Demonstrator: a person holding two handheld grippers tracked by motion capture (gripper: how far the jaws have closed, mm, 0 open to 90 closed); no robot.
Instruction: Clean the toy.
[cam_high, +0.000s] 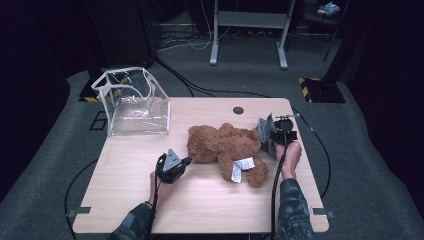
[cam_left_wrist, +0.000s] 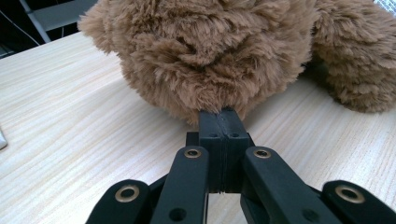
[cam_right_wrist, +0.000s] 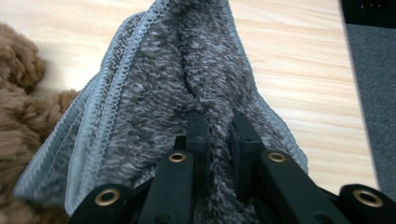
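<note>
Black right gripper (cam_right_wrist: 218, 126) pinching fuzzy grey cloth (cam_right_wrist: 177, 93); shaggy brown teddy (cam_high: 225, 146).

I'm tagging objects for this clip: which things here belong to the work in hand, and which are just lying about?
In the job:
- brown teddy bear, lying on the table
- grey cloth, pinched by the right gripper
- left gripper, jaws closed, tips at the bear's fur

Lying about:
- clear plastic bag, far left on the table
- metal stand on the floor behind

Readable text: none anywhere.
Teddy bear's white tag (cam_high: 243, 165): dark print there, too small and blurred to make out.
Brands, numbers, signs: none legible.
</note>
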